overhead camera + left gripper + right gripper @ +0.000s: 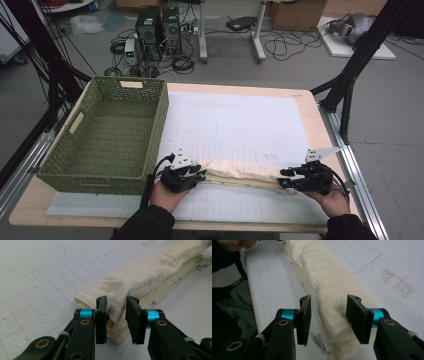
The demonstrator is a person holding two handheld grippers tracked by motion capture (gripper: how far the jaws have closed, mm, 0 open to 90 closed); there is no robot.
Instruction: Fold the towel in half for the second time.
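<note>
Gridded mat (235,205) bearing folded cloth (240,172) | left gripper (196,175), right gripper (286,178) standing part-open, gripping nothing | risk: fold springing loose as released ends are relaxing

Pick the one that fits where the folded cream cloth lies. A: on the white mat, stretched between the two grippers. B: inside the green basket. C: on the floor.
A: the folded cream cloth lies on the white mat, right of the green basket.
</note>
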